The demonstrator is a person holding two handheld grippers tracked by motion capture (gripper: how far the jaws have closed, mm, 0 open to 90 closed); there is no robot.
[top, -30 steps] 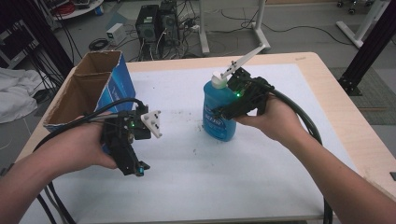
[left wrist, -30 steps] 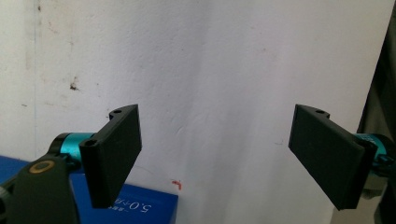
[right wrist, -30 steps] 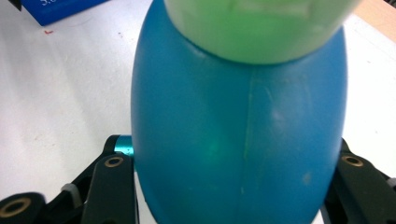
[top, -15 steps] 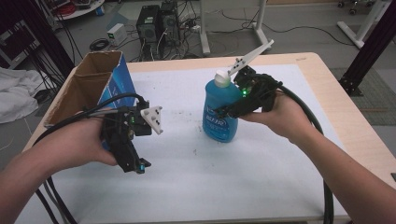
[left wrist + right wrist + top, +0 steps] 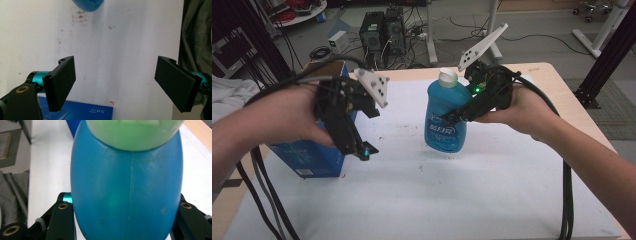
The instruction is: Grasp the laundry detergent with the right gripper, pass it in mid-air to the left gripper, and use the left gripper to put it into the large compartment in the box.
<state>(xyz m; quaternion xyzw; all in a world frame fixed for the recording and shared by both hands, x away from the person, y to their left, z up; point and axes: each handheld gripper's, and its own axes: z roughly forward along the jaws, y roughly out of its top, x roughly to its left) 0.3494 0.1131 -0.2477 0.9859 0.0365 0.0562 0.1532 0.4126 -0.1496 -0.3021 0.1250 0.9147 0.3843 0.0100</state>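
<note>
Right gripper [image 5: 455, 116]: clamped on a blue bottle [image 5: 445, 120] with a white cap [image 5: 447, 76]. In the right gripper view the blue bottle [image 5: 127, 192] sits between the jaws, one on either flank, cap end pointing away from the camera. In the high view the bottle hangs upright off the gripper's front end, its base apart from the white sheet [image 5: 452, 200] covering the desk [image 5: 562, 85].

Left gripper [image 5: 362, 150]: jaws spread wide, nothing between them; seen so in the left gripper view, where the gripper [image 5: 120, 83] points down at the white sheet. Blue box [image 5: 82, 111]: directly below and just behind its jaws; in the high view the blue box [image 5: 312, 157] lies under the left hand [image 5: 294, 117].

Bottle relative to left gripper: ahead of it, well apart.
</note>
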